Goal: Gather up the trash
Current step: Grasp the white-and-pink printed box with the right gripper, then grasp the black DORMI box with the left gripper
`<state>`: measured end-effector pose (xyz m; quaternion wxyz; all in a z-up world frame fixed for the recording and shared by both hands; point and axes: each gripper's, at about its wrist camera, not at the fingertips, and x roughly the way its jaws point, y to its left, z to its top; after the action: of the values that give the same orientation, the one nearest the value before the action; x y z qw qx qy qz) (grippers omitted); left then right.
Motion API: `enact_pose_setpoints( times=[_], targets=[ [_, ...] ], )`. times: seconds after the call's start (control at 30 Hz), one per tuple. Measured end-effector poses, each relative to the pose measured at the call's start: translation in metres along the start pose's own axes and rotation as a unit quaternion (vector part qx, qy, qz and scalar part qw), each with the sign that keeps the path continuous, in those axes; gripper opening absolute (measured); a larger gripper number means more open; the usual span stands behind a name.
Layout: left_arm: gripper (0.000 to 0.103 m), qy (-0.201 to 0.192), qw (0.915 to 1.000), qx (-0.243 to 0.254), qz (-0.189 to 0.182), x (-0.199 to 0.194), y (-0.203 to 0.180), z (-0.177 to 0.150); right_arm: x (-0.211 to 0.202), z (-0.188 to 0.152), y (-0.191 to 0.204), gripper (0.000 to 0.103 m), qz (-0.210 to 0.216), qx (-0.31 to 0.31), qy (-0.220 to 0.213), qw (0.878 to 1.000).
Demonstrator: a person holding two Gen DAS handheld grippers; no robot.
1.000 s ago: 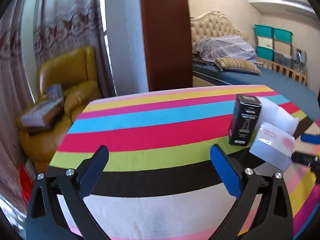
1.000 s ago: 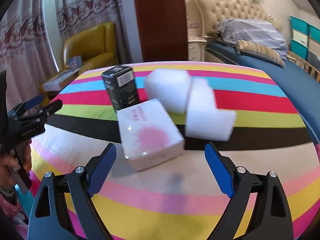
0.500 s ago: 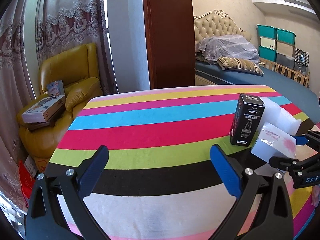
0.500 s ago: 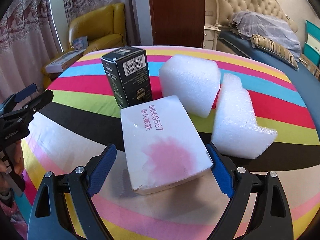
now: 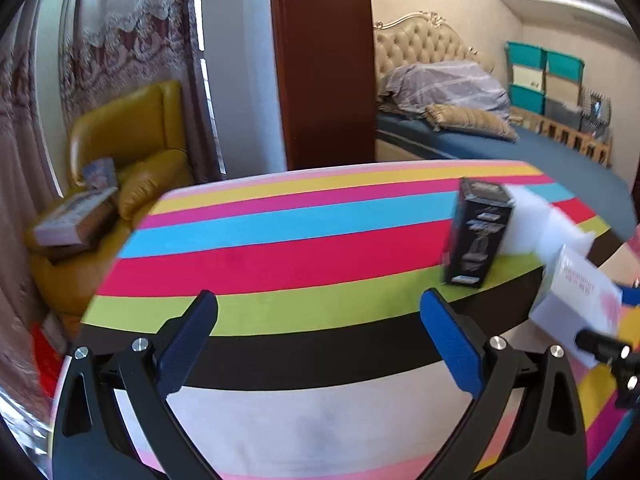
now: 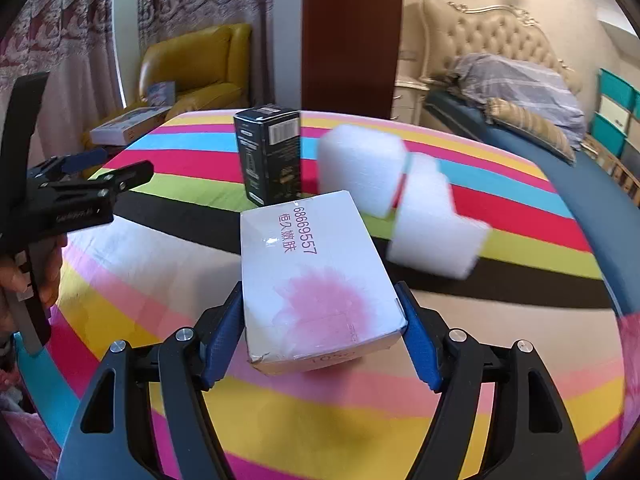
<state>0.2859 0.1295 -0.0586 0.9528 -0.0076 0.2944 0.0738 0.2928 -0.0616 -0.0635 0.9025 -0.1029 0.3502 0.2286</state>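
A white box with a pink blotch [image 6: 316,276] lies on the striped table [image 6: 360,412]. My right gripper [image 6: 320,336] has the box between its blue pads, which touch both sides while the jaws are closing. Behind the box stand an upright black carton [image 6: 270,156] and two white foam blocks [image 6: 360,168] [image 6: 432,236]. My left gripper [image 5: 320,340] hangs open over the black and white stripes with nothing between its fingers. From the left wrist, the black carton [image 5: 478,236] and white box [image 5: 576,300] sit at the right.
The left gripper [image 6: 80,196] and the hand holding it are at the left edge of the right wrist view. Past the table's far edge are a yellow armchair [image 5: 132,152] with books, a brown wooden post [image 5: 324,64] and a bed [image 5: 480,136].
My right gripper moved forward onto the white box and its jaws narrowed from wide open to touching the box's sides. The left gripper stayed about where it was, still open.
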Motion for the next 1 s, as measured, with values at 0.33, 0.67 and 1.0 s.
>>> enact_pose_setpoints(
  times=[0.33, 0.67, 1.0],
  targets=[
    [0.098, 0.000, 0.9976, 0.036, -0.059, 0.024, -0.062, 0.022, -0.036, -0.026, -0.034, 0.069, -0.016, 0.067, -0.017, 0.998],
    [0.090, 0.020, 0.9948, 0.058, -0.082, 0.060, -0.104, 0.035, -0.046, -0.039, -0.039, 0.069, -0.012, 0.092, -0.023, 0.995],
    [0.039, 0.035, 0.9911, 0.064, -0.111, 0.071, -0.107, 0.035, -0.048, -0.040, -0.041, 0.069, -0.005, 0.096, -0.029, 0.995]
  ],
)
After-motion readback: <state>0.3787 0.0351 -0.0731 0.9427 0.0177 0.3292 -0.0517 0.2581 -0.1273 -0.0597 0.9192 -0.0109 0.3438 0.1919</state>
